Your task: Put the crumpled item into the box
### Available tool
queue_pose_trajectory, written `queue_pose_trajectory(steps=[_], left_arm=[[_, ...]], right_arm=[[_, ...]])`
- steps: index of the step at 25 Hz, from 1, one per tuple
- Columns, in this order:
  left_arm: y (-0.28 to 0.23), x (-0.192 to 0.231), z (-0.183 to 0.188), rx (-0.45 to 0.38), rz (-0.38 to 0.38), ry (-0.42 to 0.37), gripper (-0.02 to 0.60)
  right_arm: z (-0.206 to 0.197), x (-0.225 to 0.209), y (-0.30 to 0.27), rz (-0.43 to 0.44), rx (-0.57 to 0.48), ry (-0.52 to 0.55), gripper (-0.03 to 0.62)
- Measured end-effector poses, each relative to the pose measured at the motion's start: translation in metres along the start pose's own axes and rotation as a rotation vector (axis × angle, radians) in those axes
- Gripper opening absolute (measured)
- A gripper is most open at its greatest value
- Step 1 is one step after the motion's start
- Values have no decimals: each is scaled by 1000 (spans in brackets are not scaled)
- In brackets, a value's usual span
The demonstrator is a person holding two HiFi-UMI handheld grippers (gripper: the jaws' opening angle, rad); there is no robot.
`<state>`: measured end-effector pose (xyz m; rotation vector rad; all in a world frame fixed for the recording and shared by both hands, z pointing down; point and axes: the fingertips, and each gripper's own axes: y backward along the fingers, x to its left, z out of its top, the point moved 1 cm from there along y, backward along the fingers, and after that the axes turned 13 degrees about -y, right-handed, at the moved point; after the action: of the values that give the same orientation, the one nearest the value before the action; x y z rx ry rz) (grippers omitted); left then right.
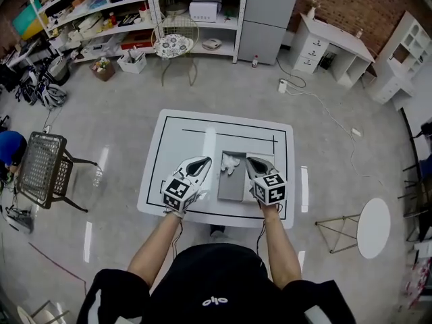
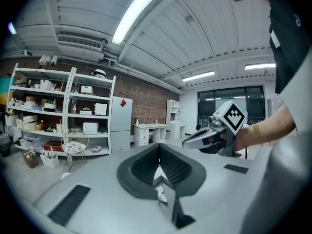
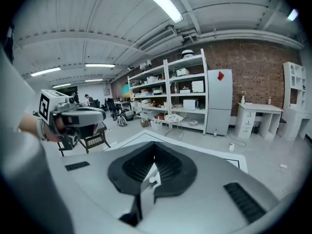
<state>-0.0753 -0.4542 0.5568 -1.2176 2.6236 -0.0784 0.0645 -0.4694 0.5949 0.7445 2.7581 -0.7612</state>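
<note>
I hold 2 grippers side by side over the near part of the white table (image 1: 177, 140), which has black lines marked on it. My left gripper (image 1: 202, 161) has its jaws closed together with nothing gripped between them; in the left gripper view the dark ribbed pads meet in 1 ridge. My right gripper (image 1: 252, 161) is the same, jaws pressed together and empty, as the right gripper view shows. Both are clear of the table and point away from me, tilted a little downward. Between them lies the grey box (image 1: 233, 187), open on top, resting flat on the table. The crumpled item (image 1: 231, 163), a small white wad, sits inside the box at its far end, closer to my left gripper than to my right, and neither gripper touches it. Beyond the table the floor is pale and glossy. A dark wire chair (image 1: 42, 169) stands well off to my left, a round white side table (image 1: 373, 227) to my right, and white shelves (image 1: 101, 15) full of goods line the far wall.
</note>
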Motion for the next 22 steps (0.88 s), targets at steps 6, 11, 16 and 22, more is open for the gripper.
queue_pose_trajectory(steps=[6, 11, 16, 22], left_arm=[[23, -29, 18, -29, 1, -13, 8], [51, -61, 25, -40, 15, -13, 8], [75, -91, 26, -43, 25, -4, 8], [96, -113, 24, -37, 21, -7, 8]], right_arm=[[9, 25, 57, 20, -99, 45, 9], [-9, 42, 95, 29, -116, 59, 9], [-31, 58, 122, 32, -121, 53, 9], [-55, 70, 141, 19, -117, 43, 9]])
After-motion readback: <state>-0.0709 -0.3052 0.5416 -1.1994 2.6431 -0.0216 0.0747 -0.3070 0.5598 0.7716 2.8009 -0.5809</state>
